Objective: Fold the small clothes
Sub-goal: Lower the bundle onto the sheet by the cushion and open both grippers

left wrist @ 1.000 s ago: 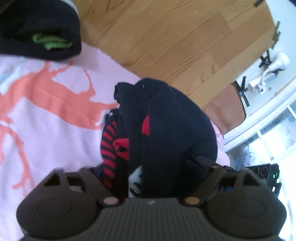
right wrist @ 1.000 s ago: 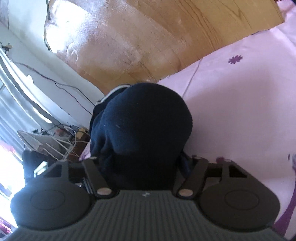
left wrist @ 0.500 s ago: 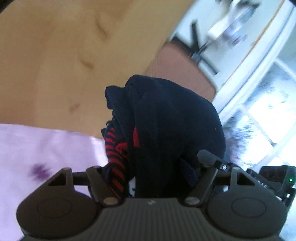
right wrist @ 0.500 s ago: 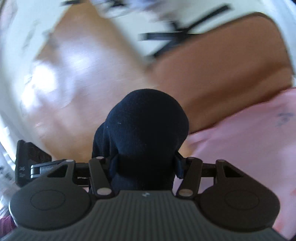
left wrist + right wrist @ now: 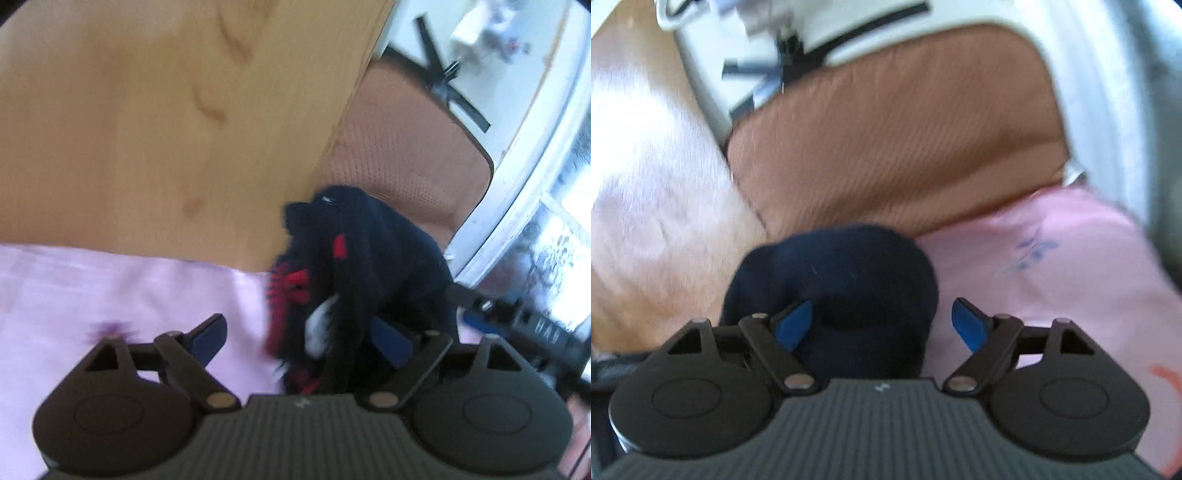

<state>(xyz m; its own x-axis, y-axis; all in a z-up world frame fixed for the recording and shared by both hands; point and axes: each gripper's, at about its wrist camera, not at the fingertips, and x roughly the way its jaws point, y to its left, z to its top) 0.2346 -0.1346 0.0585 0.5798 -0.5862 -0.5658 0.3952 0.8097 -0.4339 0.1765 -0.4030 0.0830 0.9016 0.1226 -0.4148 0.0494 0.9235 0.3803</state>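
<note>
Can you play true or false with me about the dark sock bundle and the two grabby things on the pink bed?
1. The sock bundle shows red stripes. True.
2. The left gripper is squeezed tight on the bundle. False: its jaws are opening, one blue pad well clear of it.
3. The bed cover is green. False: it is pink.
4. The right gripper has blue pads. True; its jaws are opening too.
5. A brown cushion lies beyond the bundle. True.
</note>
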